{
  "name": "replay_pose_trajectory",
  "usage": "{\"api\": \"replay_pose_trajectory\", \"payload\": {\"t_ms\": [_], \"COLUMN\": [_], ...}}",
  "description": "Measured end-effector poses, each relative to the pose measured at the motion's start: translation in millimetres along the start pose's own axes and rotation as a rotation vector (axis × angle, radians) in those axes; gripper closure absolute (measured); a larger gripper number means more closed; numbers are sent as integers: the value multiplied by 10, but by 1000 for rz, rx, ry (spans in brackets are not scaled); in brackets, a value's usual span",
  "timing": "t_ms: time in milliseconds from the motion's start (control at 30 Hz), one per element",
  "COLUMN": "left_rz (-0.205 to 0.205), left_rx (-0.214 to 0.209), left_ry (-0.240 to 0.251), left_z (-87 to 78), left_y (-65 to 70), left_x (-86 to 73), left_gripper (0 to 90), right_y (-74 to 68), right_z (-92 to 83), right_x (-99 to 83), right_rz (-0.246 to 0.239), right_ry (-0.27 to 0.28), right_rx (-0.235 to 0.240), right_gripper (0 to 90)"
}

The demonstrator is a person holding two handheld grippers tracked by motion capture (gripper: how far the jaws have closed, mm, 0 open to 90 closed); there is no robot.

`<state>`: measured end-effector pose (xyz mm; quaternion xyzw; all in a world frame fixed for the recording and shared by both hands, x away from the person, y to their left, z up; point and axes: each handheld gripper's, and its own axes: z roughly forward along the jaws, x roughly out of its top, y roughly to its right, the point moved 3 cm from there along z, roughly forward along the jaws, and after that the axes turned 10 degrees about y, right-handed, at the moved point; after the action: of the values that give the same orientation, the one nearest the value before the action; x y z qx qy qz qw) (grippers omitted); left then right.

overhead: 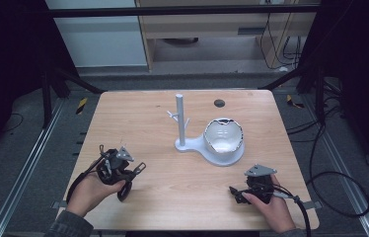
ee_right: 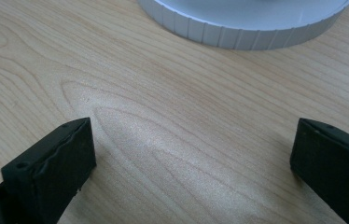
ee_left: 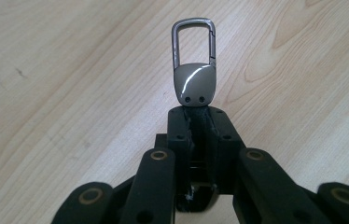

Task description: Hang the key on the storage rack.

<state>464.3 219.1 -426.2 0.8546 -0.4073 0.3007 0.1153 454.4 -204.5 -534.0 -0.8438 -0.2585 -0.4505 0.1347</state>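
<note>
Grey-metal keychain clip (ee_left: 194,70) w/ dark strap, clamped upright in left hand-held gripper (ee_left: 196,114), loop outward

the left gripper (overhead: 132,174) and right gripper (overhead: 236,191) are black, built of jointed link arms with brass-ringed pivots and small screw holes in the blocky jaws. each carries a grey three-cornered plate and trails a black cable. a grey sleeve (overhead: 69,226) covers the left forearm.

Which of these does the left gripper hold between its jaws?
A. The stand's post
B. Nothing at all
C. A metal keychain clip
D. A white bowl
C: in the left gripper view the left gripper has its jaws pressed together on the strap of a metal keychain clip, which sticks out past them above the wooden table.
</note>
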Motion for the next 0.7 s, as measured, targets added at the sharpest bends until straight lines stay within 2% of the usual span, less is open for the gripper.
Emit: {"api": "replay_pose_trajectory", "payload": {"t_ms": [33, 100, 200, 400, 600, 700], "left_rz": [0, -3, -9, -15, -42, -38], "left_rx": [11, 21, 30, 35, 23, 27], "left_ry": [27, 45, 118, 147, 175, 187], "left_z": [-62, -89, -154, -134, -100, -98], "left_y": [5, 13, 44, 56, 37, 56], "left_x": [-3, 2, 54, 110, 163, 210], "left_gripper": [810, 810, 811, 811, 810, 810], "right_y": [0, -2, -6, -7, -7, -7], "right_z": [0, 3, 5, 6, 6, 6], "right_x": [0, 1, 3, 4, 4, 4], "right_rz": [1, 1, 6, 6, 6, 5], "right_ry": [0, 0, 1, 1, 1, 1], "right_rx": [-1, -3, -5, -5, -5, -6], "right_gripper": [5, 5, 5, 5, 5, 5]}}
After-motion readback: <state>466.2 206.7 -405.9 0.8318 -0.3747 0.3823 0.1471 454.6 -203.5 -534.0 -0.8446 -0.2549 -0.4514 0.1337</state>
